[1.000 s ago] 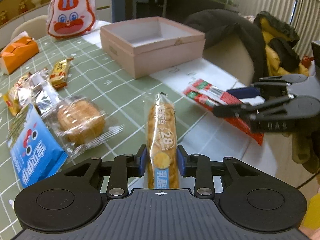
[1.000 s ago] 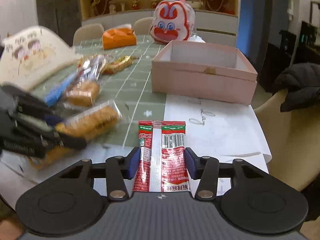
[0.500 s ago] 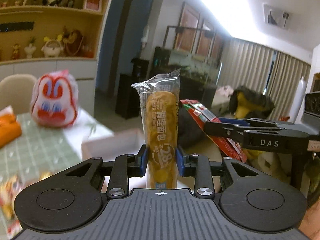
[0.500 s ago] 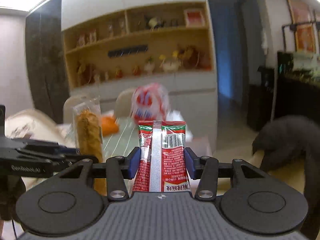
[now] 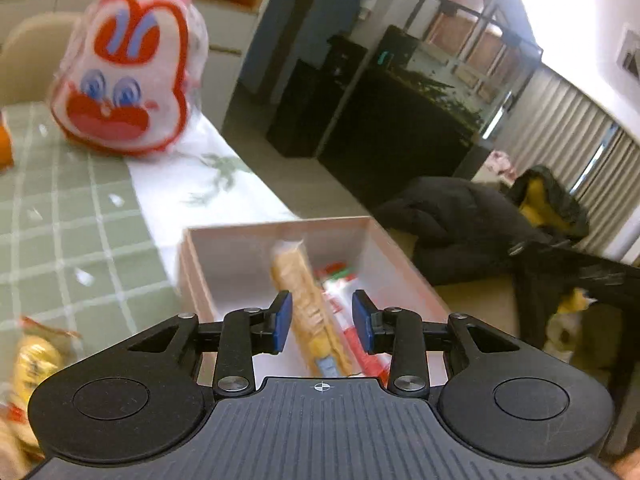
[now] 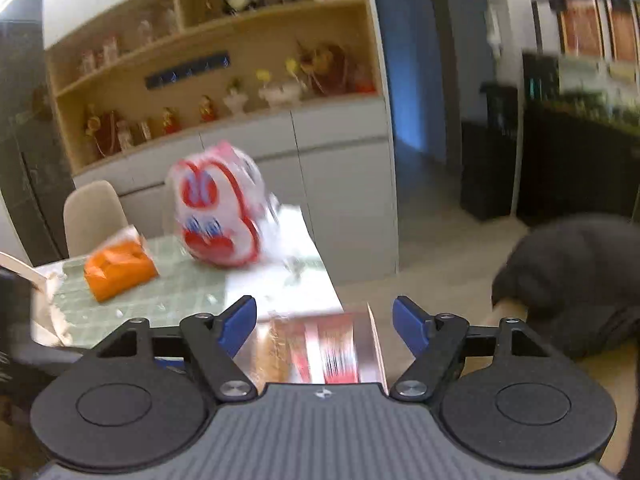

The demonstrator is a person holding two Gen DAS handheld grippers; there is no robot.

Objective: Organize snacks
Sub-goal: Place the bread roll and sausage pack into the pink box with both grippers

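The left gripper (image 5: 322, 322) hangs over the pink box (image 5: 192, 268), its blue pads spread apart with nothing between them. Below, inside the box, the long bread packet (image 5: 306, 304) lies lengthwise with the red packet (image 5: 344, 320) just beside it on the right. The right gripper (image 6: 325, 322) also has its fingers wide apart and bare above the same box. Beyond the box, on the green checked tablecloth (image 5: 60, 208), stand a rabbit-faced bag (image 5: 128, 76) and an orange packet (image 6: 120, 270)
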